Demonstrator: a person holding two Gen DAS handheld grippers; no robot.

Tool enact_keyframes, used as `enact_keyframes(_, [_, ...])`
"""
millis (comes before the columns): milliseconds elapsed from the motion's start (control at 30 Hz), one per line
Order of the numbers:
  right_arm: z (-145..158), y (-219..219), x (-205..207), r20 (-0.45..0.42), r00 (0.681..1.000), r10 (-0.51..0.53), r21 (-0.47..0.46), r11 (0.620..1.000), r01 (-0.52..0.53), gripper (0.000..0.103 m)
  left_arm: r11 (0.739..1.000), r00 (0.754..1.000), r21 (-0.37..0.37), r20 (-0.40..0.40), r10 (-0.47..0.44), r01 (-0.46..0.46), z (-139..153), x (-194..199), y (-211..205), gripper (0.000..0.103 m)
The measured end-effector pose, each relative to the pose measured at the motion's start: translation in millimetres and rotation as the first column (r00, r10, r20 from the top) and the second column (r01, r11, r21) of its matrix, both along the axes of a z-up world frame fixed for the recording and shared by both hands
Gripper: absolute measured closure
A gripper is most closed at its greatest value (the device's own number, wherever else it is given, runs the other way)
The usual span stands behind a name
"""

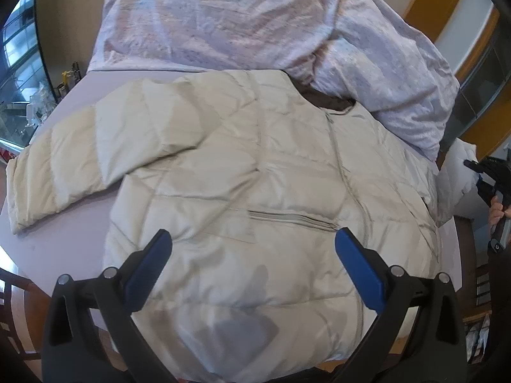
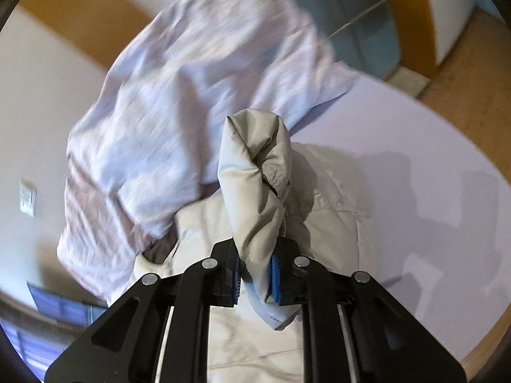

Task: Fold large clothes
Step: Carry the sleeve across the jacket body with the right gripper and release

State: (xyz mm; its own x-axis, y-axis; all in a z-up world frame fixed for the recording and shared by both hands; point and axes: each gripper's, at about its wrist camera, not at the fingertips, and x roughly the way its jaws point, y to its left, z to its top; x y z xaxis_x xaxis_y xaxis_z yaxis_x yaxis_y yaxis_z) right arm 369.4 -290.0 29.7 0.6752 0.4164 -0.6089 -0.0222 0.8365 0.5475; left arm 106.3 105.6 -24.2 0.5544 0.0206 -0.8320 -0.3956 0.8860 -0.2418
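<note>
Folding in the sleeve looks like the step in hand: the cream quilted puffer jacket lies spread front-up on the round lilac-topped bench, its collar touching the crumpled pale lilac bedsheet. The right gripper has its jaws clamped on the jacket's raised right sleeve cuff, while the left gripper hovers over the hem with jaws wide, holding nothing. Next move, likely: carry the cuff across the chest and lay it flat; the left sleeve lies out sideways.

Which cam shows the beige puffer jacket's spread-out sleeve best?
Left wrist: the beige quilted puffer jacket lies spread, its sleeve fully visible. Right wrist shows only the other sleeve, bunched in the right tool.
</note>
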Motion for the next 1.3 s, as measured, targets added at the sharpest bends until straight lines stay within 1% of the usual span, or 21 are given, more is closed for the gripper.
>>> enact_keyframes(100, [-7.8,38.2,3.9,-0.029,0.998,0.055,-0.015,0.998,-0.056,0.088,1.000,1.000,0.002,0.004,0.021,-0.021,0.5,-6.7,12.0,0.002])
enact_keyframes(233, [-21.1,92.1,1.7,-0.068,0.988,0.138,-0.024,0.990,-0.140,0.088,0.999,0.999,-0.002,-0.001,0.051,-0.051,-1.5,-15.8,27.2,0.002])
enact_keyframes(300, [-28.5,119.7,-2.5,-0.086,0.978,0.188,-0.010,0.982,-0.190,0.088,0.998,0.998,-0.005,-0.005,0.067,-0.067,-3.2,-19.9,34.6,0.002])
enact_keyframes(367, [-37.9,151.9,-2.9,-0.116,0.961,0.250,-0.003,0.968,-0.252,0.088,0.997,0.997,-0.009,-0.006,0.078,-0.078,-4.2,-23.2,39.6,0.002])
enact_keyframes(467, [-53.6,198.2,-7.6,-0.156,0.934,0.323,-0.033,0.943,-0.331,0.088,0.996,0.996,-0.010,-0.006,0.091,-0.092,-3.9,-27.3,46.8,0.002])
enact_keyframes(600, [-74.8,242.3,-10.9,-0.209,0.912,0.353,-0.082,0.923,-0.376,0.088,0.994,0.994,-0.004,-0.001,0.108,-0.108,-2.6,-34.0,56.6,0.002])
enact_keyframes(800, [-93.0,279.2,-13.9,-0.245,0.900,0.360,-0.196,0.891,-0.409,0.086,0.990,0.990,-0.006,-0.005,0.141,-0.141,-3.7,-42.2,70.8,0.002])
enact_keyframes(867, [-97.2,288.2,-14.2,-0.252,0.897,0.364,-0.225,0.879,-0.420,0.083,0.990,0.990,-0.008,-0.005,0.144,-0.144,-4.0,-42.7,73.4,0.002])
enact_keyframes(933, [-98.5,295.7,-17.8,-0.260,0.882,0.393,-0.237,0.860,-0.453,0.070,0.990,0.990,-0.009,-0.003,0.141,-0.141,-3.7,-42.3,75.5,0.002])
enact_keyframes(1000, [-95.5,297.3,-24.2,-0.257,0.867,0.428,-0.222,0.847,-0.484,0.035,0.991,0.991,-0.010,-0.001,0.136,-0.136,-3.9,-41.6,76.5,0.002])
enact_keyframes(1033, [-89.4,298.9,-29.1,-0.237,0.867,0.439,-0.233,0.841,-0.489,0.032,0.991,0.991,-0.010,0.000,0.134,-0.134,-4.1,-41.3,77.1,0.002])
enact_keyframes(1067, [-83.9,300.2,-31.4,-0.216,0.870,0.444,-0.247,0.837,-0.488,0.032,0.991,0.991,-0.010,0.000,0.132,-0.132,-4.0,-40.5,76.8,0.002])
enact_keyframes(1100, [-73.8,299.6,-36.1,-0.172,0.877,0.449,-0.273,0.833,-0.481,0.032,0.992,0.992,-0.011,0.001,0.129,-0.129,-4.0,-39.9,77.0,0.002])
enact_keyframes(1133, [-63.5,296.2,-39.6,-0.124,0.888,0.444,-0.298,0.836,-0.460,0.032,0.992,0.992,-0.013,0.003,0.127,-0.127,-3.9,-39.3,77.5,0.002])
enact_keyframes(1167, [-58.1,293.9,-40.2,-0.095,0.896,0.433,-0.313,0.842,-0.440,0.032,0.992,0.992,-0.014,0.004,0.127,-0.127,-4.0,-38.8,78.4,0.002])
enact_keyframes(1200, [-51.8,288.7,-39.2,-0.059,0.912,0.405,-0.329,0.855,-0.401,0.032,0.992,0.992,-0.014,0.005,0.126,-0.126,-4.0,-38.6,79.3,0.002])
enact_keyframes(1233, [-49.6,282.1,-37.0,-0.047,0.925,0.377,-0.340,0.865,-0.370,0.032,0.992,0.992,-0.015,0.007,0.126,-0.126,-4.1,-38.9,79.8,0.002])
enact_keyframes(1300, [-55.3,272.6,-27.8,-0.068,0.943,0.325,-0.366,0.871,-0.327,0.032,0.991,0.991,-0.016,0.007,0.130,-0.130,-4.5,-39.8,81.6,0.002])
